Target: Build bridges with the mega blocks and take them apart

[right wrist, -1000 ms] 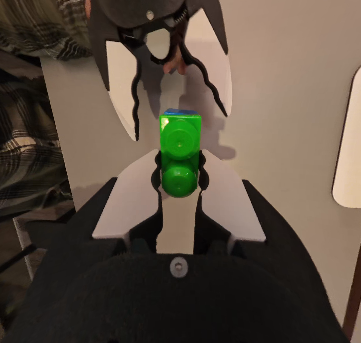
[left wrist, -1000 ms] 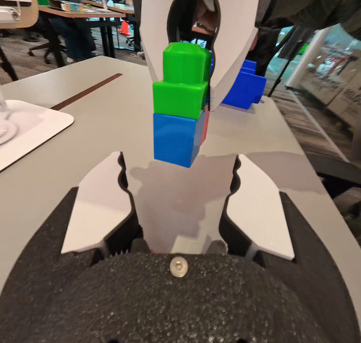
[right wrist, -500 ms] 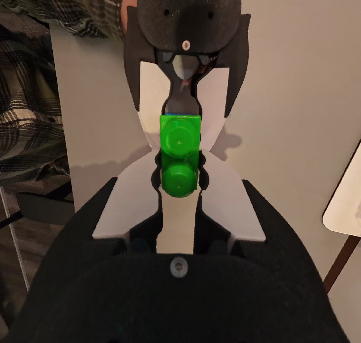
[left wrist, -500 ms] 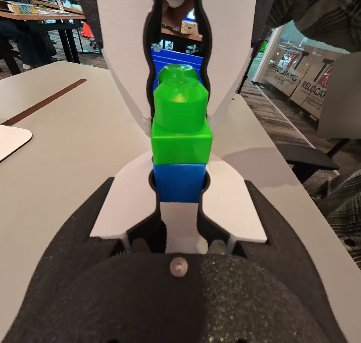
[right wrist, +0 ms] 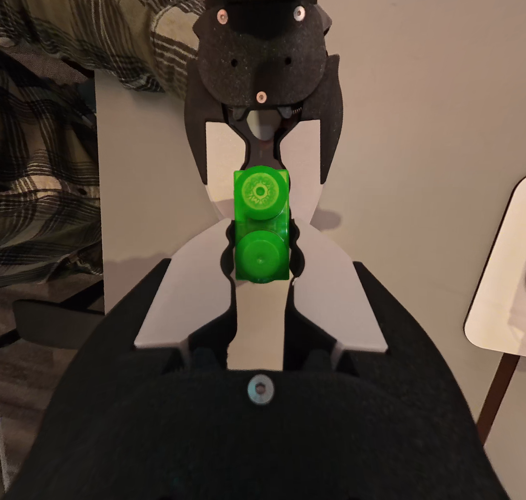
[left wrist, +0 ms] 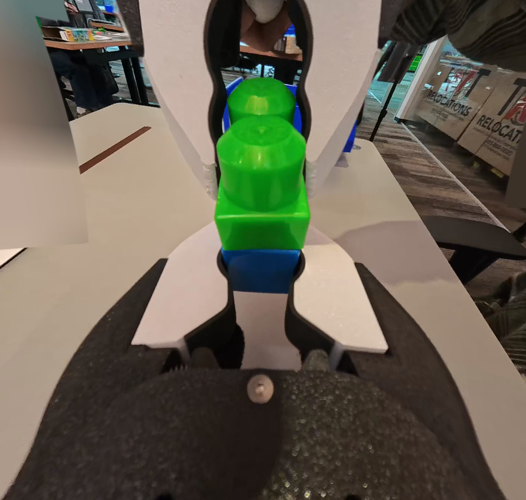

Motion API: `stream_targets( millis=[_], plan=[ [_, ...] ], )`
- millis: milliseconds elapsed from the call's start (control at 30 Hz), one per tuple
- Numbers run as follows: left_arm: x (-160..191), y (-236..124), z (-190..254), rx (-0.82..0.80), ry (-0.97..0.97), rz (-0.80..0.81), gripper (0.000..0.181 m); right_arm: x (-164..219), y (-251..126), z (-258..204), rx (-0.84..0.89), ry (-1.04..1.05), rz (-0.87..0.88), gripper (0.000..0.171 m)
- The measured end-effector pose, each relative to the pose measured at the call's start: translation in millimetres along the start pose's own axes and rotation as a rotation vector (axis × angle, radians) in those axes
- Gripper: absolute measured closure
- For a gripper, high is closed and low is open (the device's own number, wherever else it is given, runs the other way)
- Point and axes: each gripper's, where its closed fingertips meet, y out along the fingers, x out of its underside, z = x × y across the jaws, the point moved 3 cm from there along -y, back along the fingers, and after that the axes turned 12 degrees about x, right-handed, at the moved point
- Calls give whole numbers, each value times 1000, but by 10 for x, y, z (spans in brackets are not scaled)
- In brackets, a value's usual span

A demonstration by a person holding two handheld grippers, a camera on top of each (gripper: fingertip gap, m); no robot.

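We have the left claw (left wrist: pixel 260 261) clenched on the glossy blue plastic block (left wrist: pixel 260 271) at the bottom of the stack. Our right claw (right wrist: pixel 260 254) grips the bright green two-stud plastic block (right wrist: pixel 260 227) seated on top of it. The stack is held in the air above the pale grey worktop (left wrist: pixel 136 224). We judge this to be the taking-apart step. Next we should hold the blue block firm and pull or rock the green one straight off.

The upper block (left wrist: pixel 262 201) sits on the lower block (left wrist: pixel 260 271), above the table (left wrist: pixel 128 230).
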Motion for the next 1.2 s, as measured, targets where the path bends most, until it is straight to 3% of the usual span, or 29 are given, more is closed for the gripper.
stream_targets(
  millis=[133, 233, 333, 633, 700, 867, 1200],
  plan=[
    [4, 25, 18, 15, -4, -6, 142, 25, -19, -17, 10, -25, 46, 134],
    [66, 20, 5, 10, -9, -34, 141, 43, -104, 17, 54, -45, 96, 111],
    [45, -41, -14, 6, -19, -8, 141, 82, -252, 62, 94, -37, 183, 106],
    [29, -49, 1, 26, -37, 4, 141, 101, -351, 73, 22, 90, 416, 130],
    [28, -35, 10, 30, -37, 4, 141, 71, -310, 85, 19, 121, 454, 145],
    [-29, -70, -10, -3, -27, 71, 142, 43, -319, 98, 42, 160, 548, 145],
    [-81, -108, -31, -82, 13, 88, 144, 56, -349, 67, 116, 122, 490, 145]
  ],
)
